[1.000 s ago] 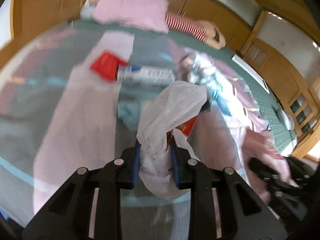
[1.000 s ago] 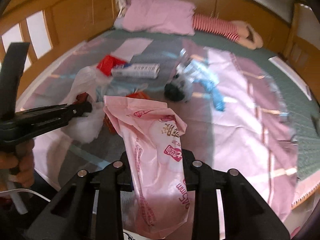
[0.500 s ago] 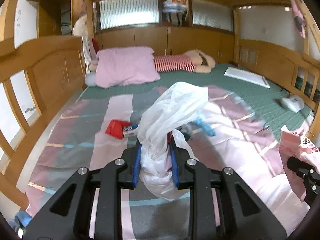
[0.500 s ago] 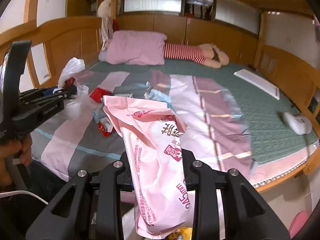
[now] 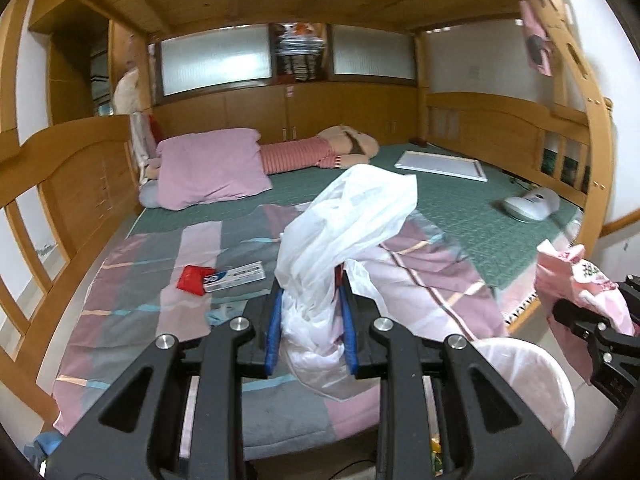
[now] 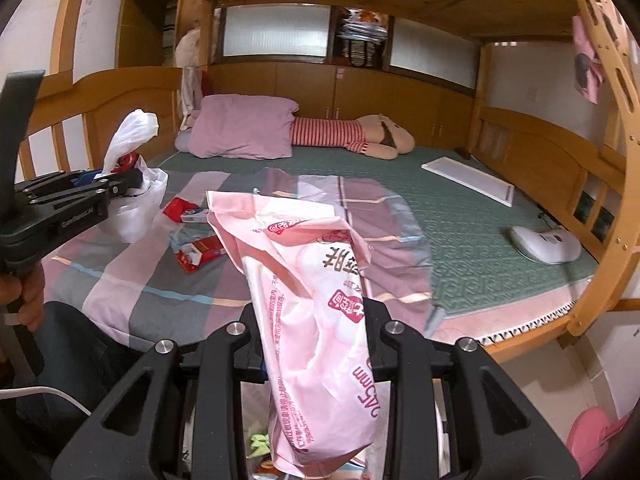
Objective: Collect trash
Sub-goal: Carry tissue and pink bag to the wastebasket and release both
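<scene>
My left gripper [image 5: 310,320] is shut on a crumpled white plastic bag [image 5: 344,216], held up off the striped blanket [image 5: 132,320]. My right gripper [image 6: 316,320] is shut on a pink printed plastic package [image 6: 312,280] that hangs down between its fingers. In the right wrist view the left gripper [image 6: 120,184] with its white bag [image 6: 132,136] is at the left. A red packet [image 5: 192,278], a white and blue box [image 5: 236,276] and a red and white carton [image 6: 200,252] lie on the blanket. A white-lined bin [image 5: 520,376] stands below the bed's near edge.
A pink pillow [image 5: 208,168] and a striped stuffed doll [image 5: 312,152] lie at the head of the green mattress [image 5: 460,208]. A white board [image 5: 440,166] and a white handheld appliance [image 5: 528,204] rest at the right. Wooden rails [image 6: 552,160] enclose the bed. A hand [image 6: 24,300] holds the left gripper.
Both grippers have pulled back and risen from the bed, each keeping its item. The whole bed and the white-lined bin have come into view.
</scene>
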The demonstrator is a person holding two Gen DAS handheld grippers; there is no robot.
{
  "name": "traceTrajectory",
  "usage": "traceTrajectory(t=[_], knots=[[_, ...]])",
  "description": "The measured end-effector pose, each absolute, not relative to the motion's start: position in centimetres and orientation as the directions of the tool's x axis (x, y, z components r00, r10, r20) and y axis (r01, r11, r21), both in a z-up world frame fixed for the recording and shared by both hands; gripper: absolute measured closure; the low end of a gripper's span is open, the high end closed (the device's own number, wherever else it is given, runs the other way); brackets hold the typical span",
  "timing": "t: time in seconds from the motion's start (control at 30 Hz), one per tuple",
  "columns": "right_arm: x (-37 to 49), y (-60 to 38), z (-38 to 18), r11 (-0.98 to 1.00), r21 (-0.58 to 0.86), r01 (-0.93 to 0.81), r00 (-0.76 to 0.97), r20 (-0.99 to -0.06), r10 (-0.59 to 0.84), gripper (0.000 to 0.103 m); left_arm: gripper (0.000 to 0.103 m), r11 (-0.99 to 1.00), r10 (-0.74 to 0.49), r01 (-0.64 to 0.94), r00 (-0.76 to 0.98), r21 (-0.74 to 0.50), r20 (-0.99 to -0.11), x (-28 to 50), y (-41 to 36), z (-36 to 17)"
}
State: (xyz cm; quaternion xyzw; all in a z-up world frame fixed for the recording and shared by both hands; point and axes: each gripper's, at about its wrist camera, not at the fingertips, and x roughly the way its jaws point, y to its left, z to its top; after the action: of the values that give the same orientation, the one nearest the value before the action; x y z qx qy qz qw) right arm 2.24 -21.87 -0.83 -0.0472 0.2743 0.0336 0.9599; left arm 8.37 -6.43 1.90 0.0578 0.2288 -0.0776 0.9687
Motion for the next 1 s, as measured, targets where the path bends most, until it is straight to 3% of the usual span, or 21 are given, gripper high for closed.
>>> traceTrajectory(t=[0.17, 0.53, 0.67, 0.73, 0.9, 1.0], knots=[[1.1, -22.6, -1.1, 0.994, -0.079, -0.08, 0.844, -0.536, 0.025, 0.072, 0.078, 0.972, -0.159, 0.222, 0.871, 0.083, -0.465, 7.6, -8.2, 1.5], [0.0, -24.5, -5.1, 0.997, -0.036, -0.07, 0.768, -0.64, 0.03, 0.072, 0.078, 0.95, -0.214, 0.298, 0.834, 0.088, -0.509, 6.6, -11.2, 0.2], [0.0, -24.6, -5.6, 0.996, -0.034, -0.076, 0.76, -0.649, 0.036, 0.058, 0.078, 0.946, -0.22, 0.311, 0.831, 0.098, -0.512, 6.3, -11.7, 0.1], [-0.4, -24.7, -5.5, 0.996, -0.038, -0.077, 0.768, -0.639, 0.035, 0.046, 0.078, 0.944, -0.222, 0.315, 0.827, 0.099, -0.516, 6.2, -12.0, 0.0], [-0.8, -25.4, -4.8, 0.997, -0.039, -0.061, 0.785, -0.618, 0.024, 0.039, 0.078, 0.939, -0.237, 0.332, 0.814, 0.09, -0.53, 6.2, -12.6, -0.4], [-1.0, -26.0, -4.4, 0.998, -0.038, -0.044, 0.793, -0.609, 0.012, 0.037, 0.078, 0.919, -0.318, 0.395, 0.756, 0.011, -0.572, 6.9, -12.5, -1.1]])
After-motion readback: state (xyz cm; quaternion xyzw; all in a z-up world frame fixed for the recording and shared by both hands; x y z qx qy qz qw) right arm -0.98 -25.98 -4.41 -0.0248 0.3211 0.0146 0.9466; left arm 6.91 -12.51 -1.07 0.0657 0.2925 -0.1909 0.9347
